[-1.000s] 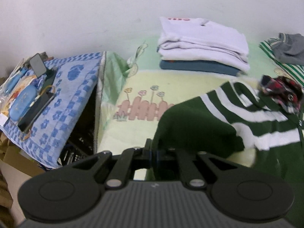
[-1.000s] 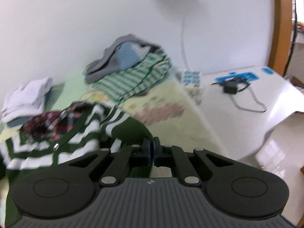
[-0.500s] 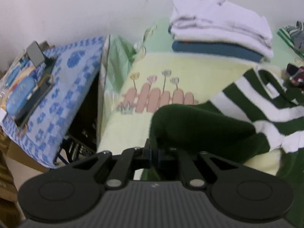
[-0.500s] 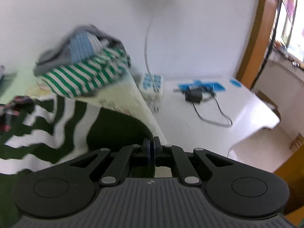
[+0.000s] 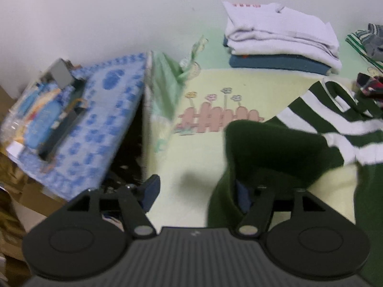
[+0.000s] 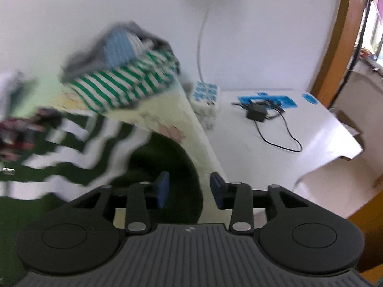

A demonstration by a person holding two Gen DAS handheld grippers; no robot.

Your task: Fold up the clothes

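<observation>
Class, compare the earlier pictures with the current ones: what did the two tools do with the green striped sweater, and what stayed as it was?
Both tools let go. The left tool and right tool, each shut on the green striped sweater a moment ago, now stand open, and its dark green cloth lies loose on the yellow blanket. The folded stack and the unfolded pile stayed put.

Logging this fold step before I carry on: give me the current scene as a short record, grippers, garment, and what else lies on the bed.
left gripper: open, dark green fabric draped over its right finger
right gripper: open, nothing clamped
garment: green and white striped sweater, spread on the yellow blanket
folded stack: white garments on a blue one, by the wall
unfolded pile: grey garment on thin green stripes
side table: charger with cable
</observation>
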